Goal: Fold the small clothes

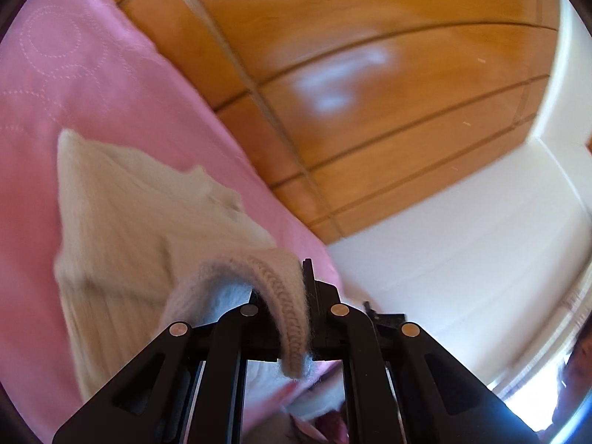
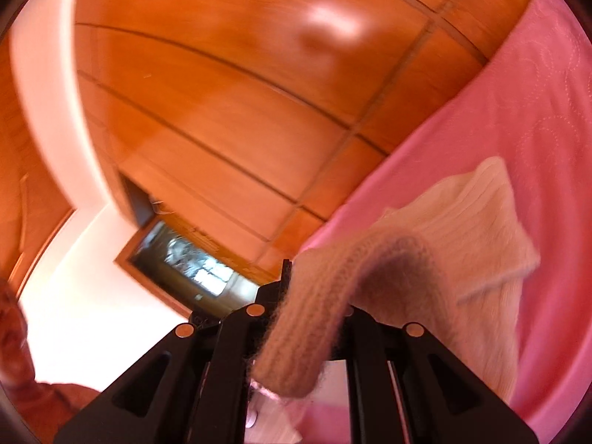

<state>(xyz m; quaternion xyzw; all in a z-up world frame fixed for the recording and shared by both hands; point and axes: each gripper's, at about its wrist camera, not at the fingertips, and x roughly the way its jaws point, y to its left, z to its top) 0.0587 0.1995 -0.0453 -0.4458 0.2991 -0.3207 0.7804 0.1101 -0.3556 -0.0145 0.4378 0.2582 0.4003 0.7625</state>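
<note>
Each claw is closed on a knitted edge of the cream sweater: the left claw [image 1: 296, 310] pinches one end of the hem, the right claw [image 2: 307, 310] the other. The sweater [image 1: 140, 229] hangs from both claws, its body trailing ahead onto the pink bed [image 1: 74, 74]. Judging by this, the fold runs forward, away from both claws equally.

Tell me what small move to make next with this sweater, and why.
Probably carry both held edges forward over the sweater and lay them down. The left tool and right tool each pinch its knitted edge, lifted, while the rest lies on the pink sheet, so the fold looks half done.
</note>
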